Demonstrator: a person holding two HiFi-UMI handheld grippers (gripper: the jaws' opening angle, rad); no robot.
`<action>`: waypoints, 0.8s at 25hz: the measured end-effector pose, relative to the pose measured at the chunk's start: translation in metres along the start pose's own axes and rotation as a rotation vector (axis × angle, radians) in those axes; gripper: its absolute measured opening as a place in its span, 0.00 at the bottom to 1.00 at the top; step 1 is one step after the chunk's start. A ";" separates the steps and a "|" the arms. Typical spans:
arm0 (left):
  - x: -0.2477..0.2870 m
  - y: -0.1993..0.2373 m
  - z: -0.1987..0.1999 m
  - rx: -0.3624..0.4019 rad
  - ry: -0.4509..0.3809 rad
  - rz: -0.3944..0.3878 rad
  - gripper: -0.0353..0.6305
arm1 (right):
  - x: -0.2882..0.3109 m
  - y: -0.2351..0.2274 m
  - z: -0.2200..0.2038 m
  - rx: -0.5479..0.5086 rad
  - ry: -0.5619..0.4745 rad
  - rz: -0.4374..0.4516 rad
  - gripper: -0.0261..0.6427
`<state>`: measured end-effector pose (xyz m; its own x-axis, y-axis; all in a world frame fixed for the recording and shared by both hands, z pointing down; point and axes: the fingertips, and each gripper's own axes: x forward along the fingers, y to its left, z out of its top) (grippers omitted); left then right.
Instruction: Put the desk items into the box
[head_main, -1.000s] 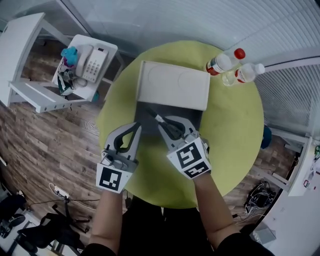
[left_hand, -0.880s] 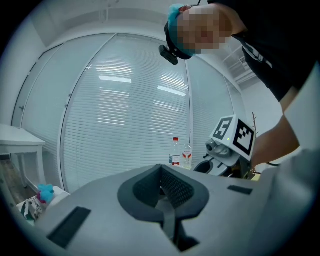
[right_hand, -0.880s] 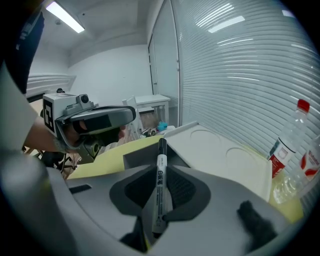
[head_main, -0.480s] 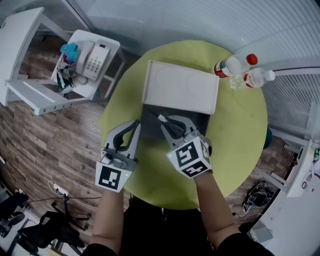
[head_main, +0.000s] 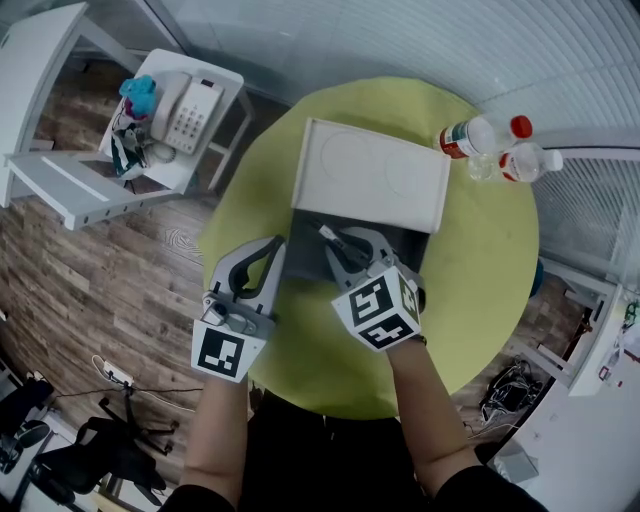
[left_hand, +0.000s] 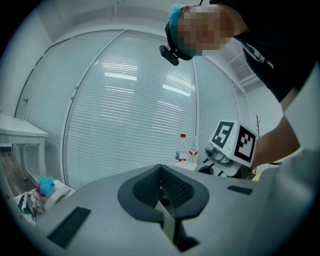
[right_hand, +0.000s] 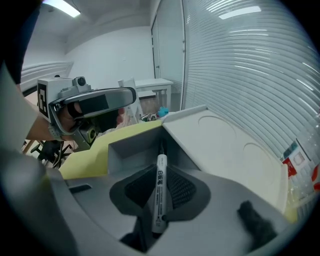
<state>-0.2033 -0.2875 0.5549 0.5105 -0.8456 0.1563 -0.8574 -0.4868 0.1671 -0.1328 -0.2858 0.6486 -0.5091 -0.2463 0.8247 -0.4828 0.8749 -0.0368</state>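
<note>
The right gripper (head_main: 350, 246) is closed on a white marker pen (head_main: 328, 237), which it holds by the body between its pads. In the right gripper view the pen (right_hand: 160, 187) runs straight along the jaws, with its tip forward. Compared with a second ago, this gripper has come lower and tilts more steeply down. The pen tip, which was then near the left front corner of the grey box (head_main: 304, 246), now points into the open box, just in front of the raised white lid (head_main: 375, 175).

The left gripper (head_main: 271, 254) has its jaws together and nothing between them. It has hardly changed place and lies just beside the left wall of the box, above the yellow-green table (head_main: 480, 270). Two bottles (head_main: 470, 135) stand well apart at the far right of the table, and they have not been touched.

For the task this means, I think, that the placing step is almost finished: the pen is carried and aimed, but it is not yet released. It hangs over the inside of the box; whether the tip touches the floor I cannot tell. The next move probably needs only a little more lowering and then an opening of the right jaws — done too early, the pen may strike the wall and roll out onto the table.
</note>
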 end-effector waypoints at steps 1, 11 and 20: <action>0.000 0.000 -0.001 -0.002 0.000 -0.001 0.07 | 0.002 0.000 0.000 -0.001 0.006 0.000 0.15; -0.001 0.005 -0.002 -0.020 -0.006 -0.001 0.07 | 0.013 0.001 -0.001 -0.011 0.046 -0.005 0.15; -0.006 0.007 0.000 -0.016 -0.013 0.011 0.07 | 0.007 0.007 0.006 -0.034 0.024 0.002 0.16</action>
<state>-0.2123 -0.2854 0.5546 0.5003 -0.8535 0.1455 -0.8617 -0.4742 0.1807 -0.1438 -0.2835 0.6509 -0.4922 -0.2350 0.8382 -0.4572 0.8892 -0.0192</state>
